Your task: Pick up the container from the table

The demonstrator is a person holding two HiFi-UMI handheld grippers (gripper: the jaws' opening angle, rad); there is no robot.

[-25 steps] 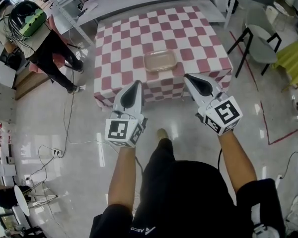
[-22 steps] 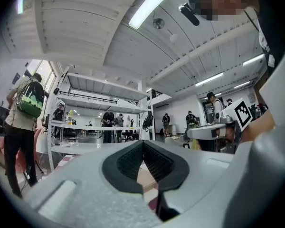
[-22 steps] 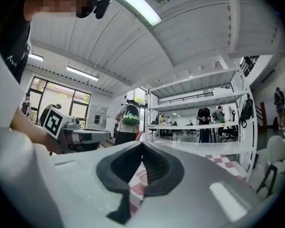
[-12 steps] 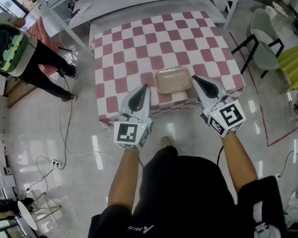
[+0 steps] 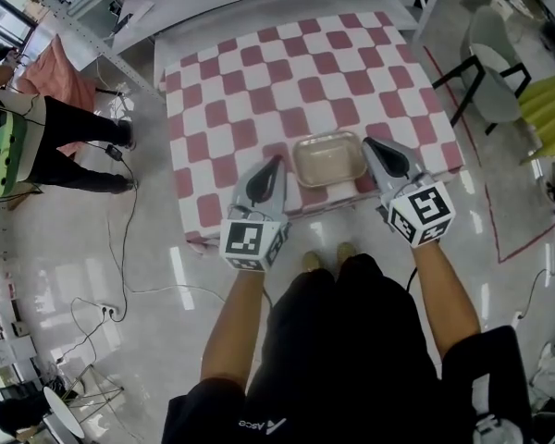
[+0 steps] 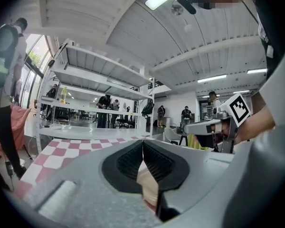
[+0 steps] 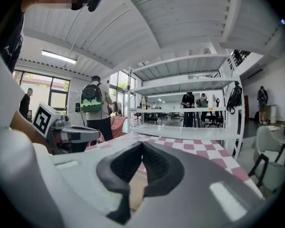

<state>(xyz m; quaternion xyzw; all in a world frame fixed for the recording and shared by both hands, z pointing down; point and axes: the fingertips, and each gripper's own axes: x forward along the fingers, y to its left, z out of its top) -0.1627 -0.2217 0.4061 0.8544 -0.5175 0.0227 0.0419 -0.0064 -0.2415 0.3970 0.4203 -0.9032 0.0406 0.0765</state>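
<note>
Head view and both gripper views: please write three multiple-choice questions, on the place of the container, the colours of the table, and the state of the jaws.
1. Where on the table is the container?
A. At the far edge.
B. At the near edge, between the left gripper and the right gripper.
C. In a far corner.

2. What colours has the table's top?
A. Blue and yellow.
B. Plain black.
C. Red and white checks.

3. How do the two grippers' jaws stand?
A. Both shut, holding nothing.
B. Both wide open.
C. Both shut on the container.

Key: 1 B, the head view shows it there; 2 C, checks cover the top; 3 A, each gripper view shows closed jaws, nothing clamped.
</note>
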